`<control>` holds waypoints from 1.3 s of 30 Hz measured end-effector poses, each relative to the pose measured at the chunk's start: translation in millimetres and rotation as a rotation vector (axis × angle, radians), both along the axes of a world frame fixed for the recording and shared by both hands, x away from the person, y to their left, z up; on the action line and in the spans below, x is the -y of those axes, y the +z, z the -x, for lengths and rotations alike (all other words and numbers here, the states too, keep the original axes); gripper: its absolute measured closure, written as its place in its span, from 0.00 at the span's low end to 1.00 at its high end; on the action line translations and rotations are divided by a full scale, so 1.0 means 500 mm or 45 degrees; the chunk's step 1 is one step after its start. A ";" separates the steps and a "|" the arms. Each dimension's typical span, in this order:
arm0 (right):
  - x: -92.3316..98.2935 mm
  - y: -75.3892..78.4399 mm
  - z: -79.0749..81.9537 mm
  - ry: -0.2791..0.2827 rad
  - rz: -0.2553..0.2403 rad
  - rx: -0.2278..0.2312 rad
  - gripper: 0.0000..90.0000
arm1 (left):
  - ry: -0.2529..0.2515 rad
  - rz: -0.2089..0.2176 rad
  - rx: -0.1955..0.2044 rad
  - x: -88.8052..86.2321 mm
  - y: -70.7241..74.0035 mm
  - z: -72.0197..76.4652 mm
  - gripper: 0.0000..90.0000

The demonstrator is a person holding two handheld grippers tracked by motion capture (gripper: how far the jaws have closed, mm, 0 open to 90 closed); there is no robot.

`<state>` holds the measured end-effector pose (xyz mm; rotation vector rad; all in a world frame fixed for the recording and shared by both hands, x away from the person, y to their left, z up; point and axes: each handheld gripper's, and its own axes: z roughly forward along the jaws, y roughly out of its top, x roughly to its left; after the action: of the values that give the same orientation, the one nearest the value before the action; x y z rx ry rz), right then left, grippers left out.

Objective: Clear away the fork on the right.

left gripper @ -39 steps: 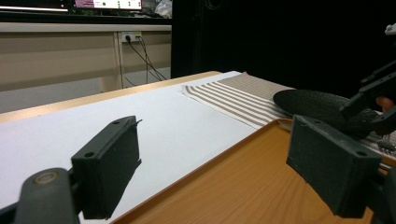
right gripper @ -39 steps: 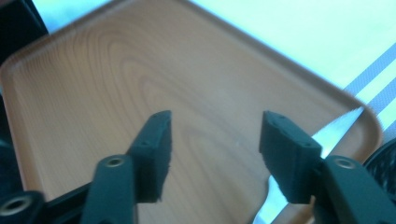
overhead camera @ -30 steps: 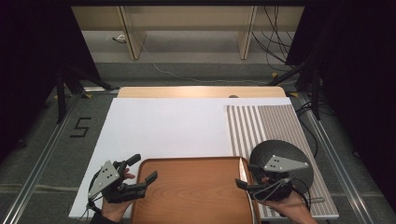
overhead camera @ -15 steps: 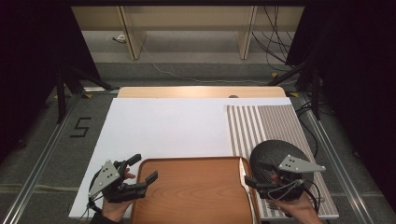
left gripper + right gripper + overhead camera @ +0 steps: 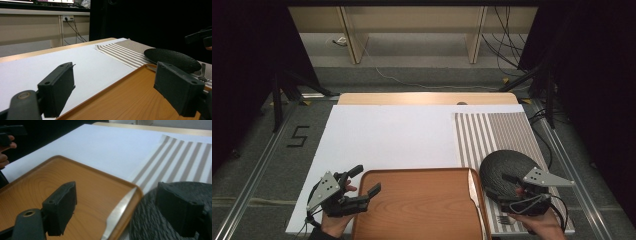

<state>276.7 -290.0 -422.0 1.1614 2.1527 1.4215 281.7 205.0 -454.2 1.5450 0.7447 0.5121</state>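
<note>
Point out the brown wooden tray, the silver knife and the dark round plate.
Brown wooden tray [image 5: 412,210], high view, bare centre.
Silver knife [image 5: 117,212], right gripper view, blade.
Dark round plate [image 5: 504,165], high view, upper surface.

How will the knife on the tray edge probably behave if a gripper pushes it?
The knife looks like thin, shiny metal, so it is probably stiff and slippery. It rests along the tray's raised right rim, so a push may slide it off, into the tray or toward the dark plate. Lying flat, it would be hard to pinch.
</note>
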 end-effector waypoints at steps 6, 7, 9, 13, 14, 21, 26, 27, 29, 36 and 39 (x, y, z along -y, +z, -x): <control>0.032 -0.003 0.008 -0.057 0.030 -0.017 0.21 | 0.003 0.002 0.004 0.000 0.001 0.000 0.18; 0.036 -0.003 0.010 -0.065 0.033 -0.018 0.21 | 0.001 -0.001 0.002 0.000 0.000 0.000 0.18; 0.044 -0.004 0.013 -0.075 0.045 -0.032 0.21 | -0.002 -0.003 0.005 0.000 0.000 0.001 0.18; 0.058 -0.009 0.020 -0.090 0.116 -0.047 0.21 | -0.002 0.000 0.010 -0.003 0.001 0.003 0.18; 0.062 -0.010 0.022 -0.103 0.133 -0.047 0.21 | -0.002 0.000 0.010 -0.003 0.001 0.003 0.18; 0.091 -0.016 0.033 -0.159 0.189 -0.090 0.21 | 0.002 0.010 0.014 -0.004 -0.001 0.008 0.18; 0.108 -0.025 0.040 -0.193 0.235 -0.131 0.21 | -0.011 -0.016 0.032 -0.005 -0.001 0.004 0.18; 0.112 -0.027 0.042 -0.196 0.265 -0.141 0.21 | -0.016 -0.027 0.039 -0.009 -0.001 -0.001 0.18; 0.115 -0.028 0.045 -0.197 0.294 -0.155 0.21 | -0.008 -0.025 0.035 -0.011 -0.002 -0.002 0.18; 0.127 -0.035 0.048 -0.194 0.385 -0.223 0.22 | -0.014 -0.014 0.023 -0.009 -0.003 -0.001 0.18; 0.130 -0.037 0.049 -0.190 0.408 -0.247 0.22 | -0.017 -0.014 0.022 -0.008 -0.003 0.000 0.18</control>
<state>252.4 -355.1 -440.3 1.3444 2.2597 0.8927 281.8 208.9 -455.5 1.5534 0.7192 0.5197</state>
